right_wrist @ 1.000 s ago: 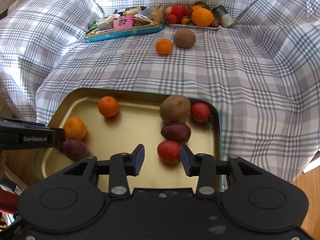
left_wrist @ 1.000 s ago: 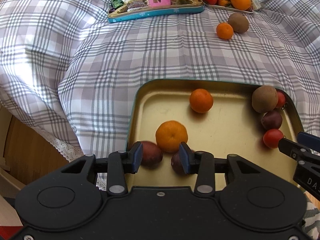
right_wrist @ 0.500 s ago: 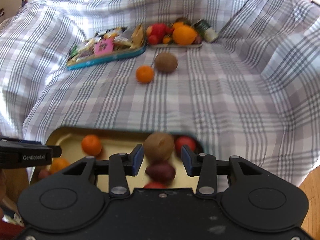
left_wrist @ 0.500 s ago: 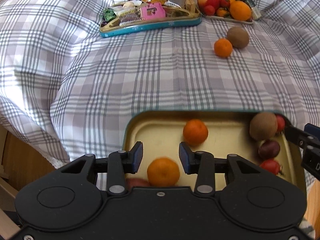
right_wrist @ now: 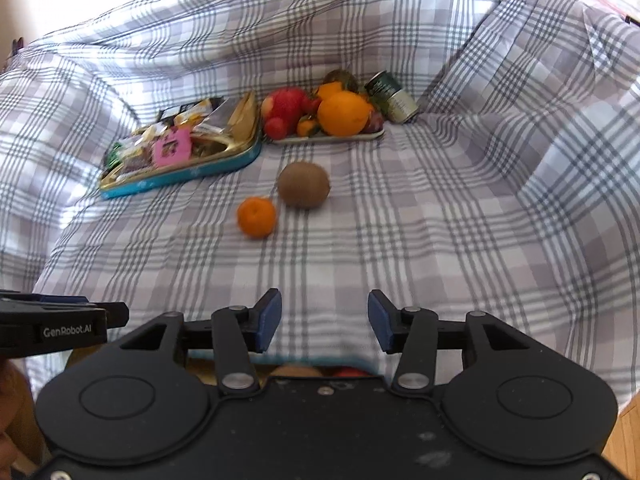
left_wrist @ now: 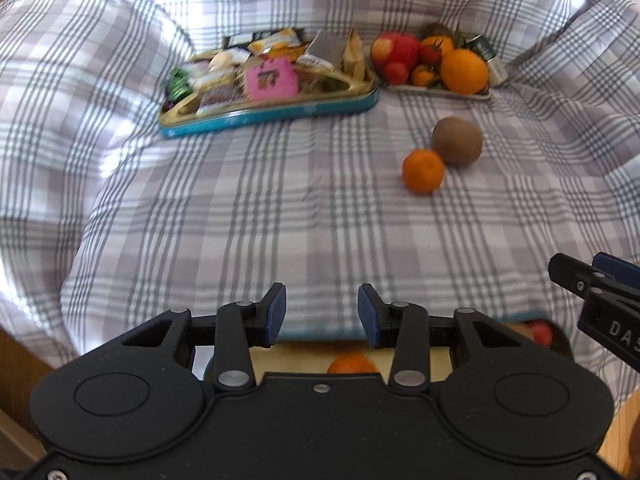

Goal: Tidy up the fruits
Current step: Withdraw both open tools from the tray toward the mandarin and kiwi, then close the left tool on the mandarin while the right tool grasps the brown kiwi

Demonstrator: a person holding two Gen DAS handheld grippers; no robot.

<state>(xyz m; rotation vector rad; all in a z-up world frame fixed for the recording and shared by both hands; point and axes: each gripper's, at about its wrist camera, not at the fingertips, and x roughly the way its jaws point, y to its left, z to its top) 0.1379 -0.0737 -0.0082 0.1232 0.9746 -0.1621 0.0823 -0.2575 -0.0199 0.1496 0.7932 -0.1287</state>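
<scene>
My left hand-held gripper (left_wrist: 321, 316) hangs with jaws apart, nothing between them, over the checked bedcover (left_wrist: 248, 216). A tangerine (left_wrist: 423, 171) touches a kiwi (left_wrist: 457, 141) ahead. Beyond sit a teal snack tin (left_wrist: 268, 110) and a fruit tray (left_wrist: 440, 91). My right hand-held gripper (left_wrist: 600, 292) shows at right.

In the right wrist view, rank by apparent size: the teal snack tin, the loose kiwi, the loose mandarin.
1. Teal snack tin, clearly largest.
2. Loose kiwi.
3. Loose mandarin, smallest, though it lies slightly nearer the camera.
</scene>
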